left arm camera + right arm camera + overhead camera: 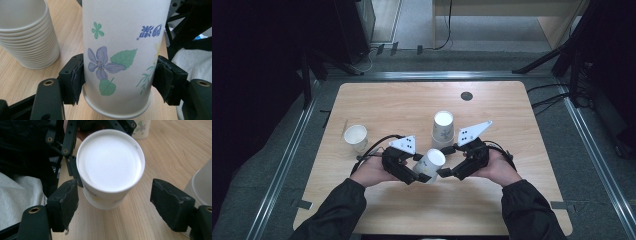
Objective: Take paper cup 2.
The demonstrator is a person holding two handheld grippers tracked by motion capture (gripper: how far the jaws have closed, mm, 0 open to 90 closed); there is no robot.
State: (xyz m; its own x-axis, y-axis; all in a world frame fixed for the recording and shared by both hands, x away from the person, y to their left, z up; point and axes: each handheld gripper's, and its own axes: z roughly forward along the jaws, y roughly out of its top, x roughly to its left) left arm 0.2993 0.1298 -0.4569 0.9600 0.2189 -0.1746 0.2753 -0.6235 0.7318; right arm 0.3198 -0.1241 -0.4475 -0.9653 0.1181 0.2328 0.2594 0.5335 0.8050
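From the high view, I've got the white paper cup with the flower print (430, 164) sitting right between my two hands, tipped over so its closed white bottom points up and toward the far side. The left gripper (419, 174) has it by the side wall near the rim end, and the right gripper (445, 172) sits just off the cup's other flank. Behind the fingers, further up the table, there's an upside-down stack of white paper cups (443, 129), and off to the left of my left hand a single upright white paper cup (356, 137).

Left gripper view: the jaws are pinching the cup across its width, pads pressed flat on both sides of the wall just above the rolled rim. The cup's long axis runs straight away from the fingers. The stack (26, 35) is off to the left of the left pad, well apart. Print-wise I see a purple flower, green leaves, a small green blossom, and blue writing that's upside down to me; I can't read it.

Right gripper view: the jaws are spread, and the cup's bottom disc faces me between them. The left pad sits just beside the wall, the right pad stands apart. So the left hand owns the cup now.
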